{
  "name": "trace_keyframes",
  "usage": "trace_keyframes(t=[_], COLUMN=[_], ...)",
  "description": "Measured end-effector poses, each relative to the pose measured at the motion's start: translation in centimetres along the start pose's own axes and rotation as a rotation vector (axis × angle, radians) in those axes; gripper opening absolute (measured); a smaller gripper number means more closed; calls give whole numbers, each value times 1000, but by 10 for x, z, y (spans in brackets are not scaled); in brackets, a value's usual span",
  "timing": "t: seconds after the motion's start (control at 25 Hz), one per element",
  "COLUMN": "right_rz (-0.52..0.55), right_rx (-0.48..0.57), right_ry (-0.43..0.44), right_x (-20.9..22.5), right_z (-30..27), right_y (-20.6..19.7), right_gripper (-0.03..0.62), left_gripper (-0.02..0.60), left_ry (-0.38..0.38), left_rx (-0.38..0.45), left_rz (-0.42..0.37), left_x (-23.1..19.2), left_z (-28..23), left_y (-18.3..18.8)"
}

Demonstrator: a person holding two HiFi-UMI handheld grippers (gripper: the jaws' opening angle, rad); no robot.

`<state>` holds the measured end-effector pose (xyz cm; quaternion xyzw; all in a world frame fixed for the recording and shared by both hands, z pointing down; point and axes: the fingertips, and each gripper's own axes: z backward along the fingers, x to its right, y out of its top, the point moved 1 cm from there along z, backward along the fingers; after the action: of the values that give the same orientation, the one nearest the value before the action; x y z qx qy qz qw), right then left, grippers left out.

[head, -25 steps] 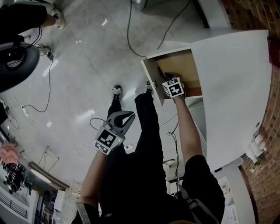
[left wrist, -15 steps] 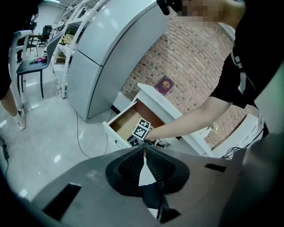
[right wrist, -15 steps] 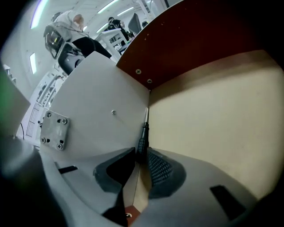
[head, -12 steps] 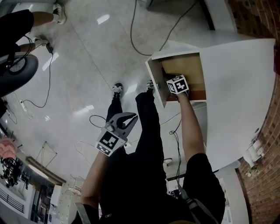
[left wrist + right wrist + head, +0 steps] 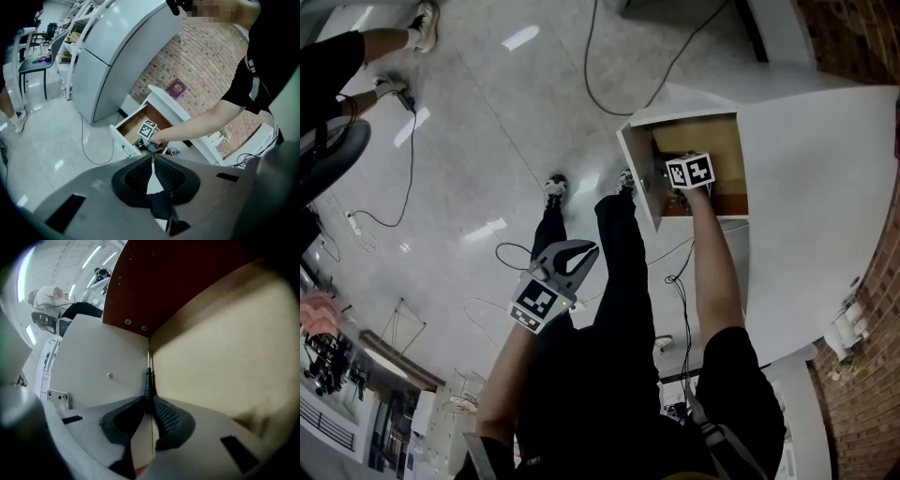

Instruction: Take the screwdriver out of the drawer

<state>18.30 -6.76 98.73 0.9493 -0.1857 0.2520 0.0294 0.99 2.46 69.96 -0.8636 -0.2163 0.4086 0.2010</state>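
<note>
When viewed from the head, reaches steeply down with the right gripper (image 5: pixel 670 183) into the open drawer (image 5: pixel 636 173) at one o'clock, to get at the tool inside. Parks the left gripper (image 5: pixel 581 251) at seven o'clock, clear of the work.

From the left gripper view: fingers together on nothing, idly facing the drawer at twelve o'clock.

From the right gripper view: fingers just closing in, now pinched on the dark handle of the screwdriver (image 5: pixel 148 383). Shaft pointing to twelve o'clock along the drawer's inner corner. Gripped there probably for lifting clear; not yet out.
</note>
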Motion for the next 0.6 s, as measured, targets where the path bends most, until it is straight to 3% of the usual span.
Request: trace_keyframes(t=[0.6], right_rz=[-12], right_rx=[57], right_ry=[-75], right_x=[-7], right_z=[11], right_y=[-3], right_gripper=[118], left_gripper=[26], left_ry=[-2], left_rx=[4], left_rz=[-18], left_x=[-1], left_z=[12], left_y=[7])
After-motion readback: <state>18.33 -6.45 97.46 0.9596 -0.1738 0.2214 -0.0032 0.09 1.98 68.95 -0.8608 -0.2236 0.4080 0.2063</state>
